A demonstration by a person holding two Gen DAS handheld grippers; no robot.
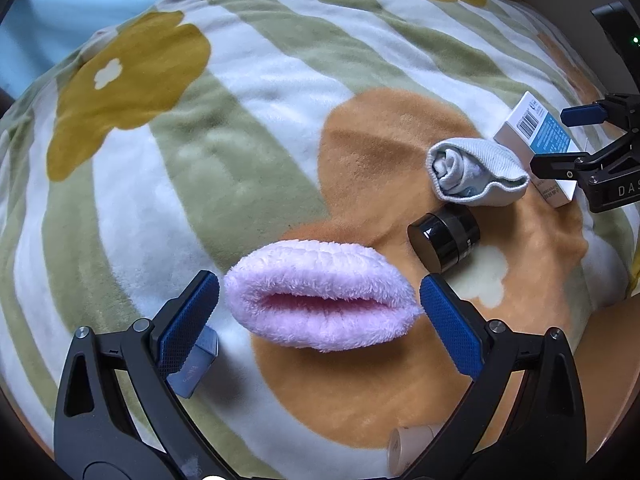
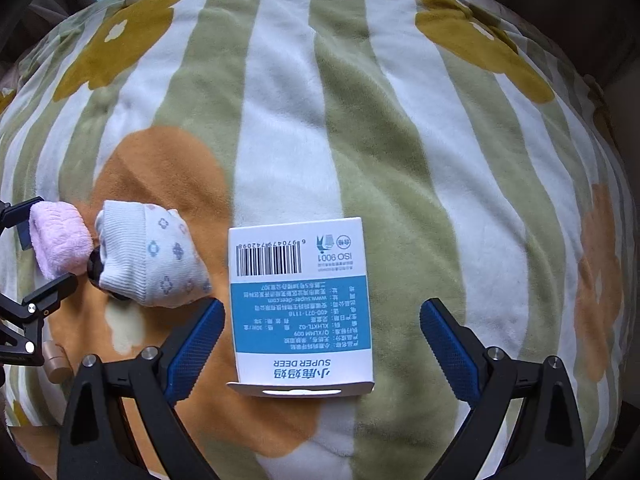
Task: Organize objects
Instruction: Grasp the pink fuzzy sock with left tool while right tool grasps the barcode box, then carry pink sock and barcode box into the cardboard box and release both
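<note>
A fluffy pink sock roll (image 1: 320, 300) lies on the striped flower blanket (image 1: 240, 120), between the open jaws of my left gripper (image 1: 320, 304), which straddle it without closing. A white-and-blue box (image 2: 302, 304) lies flat between the open jaws of my right gripper (image 2: 322, 328). A rolled white sock with blue flower print (image 2: 148, 258) lies left of the box; it also shows in the left wrist view (image 1: 476, 172). A black jar (image 1: 444, 238) lies on its side between the two socks. The pink sock (image 2: 60, 238) and the left gripper's fingers (image 2: 48, 296) show at the right view's left edge.
A small blue-grey box (image 1: 196, 368) lies under my left finger. A beige tube (image 1: 412, 444) lies near the bottom of the left view, and shows in the right view (image 2: 56, 360). The blanket (image 2: 400, 140) stretches ahead. Light blue fabric (image 1: 80, 8) lies beyond it.
</note>
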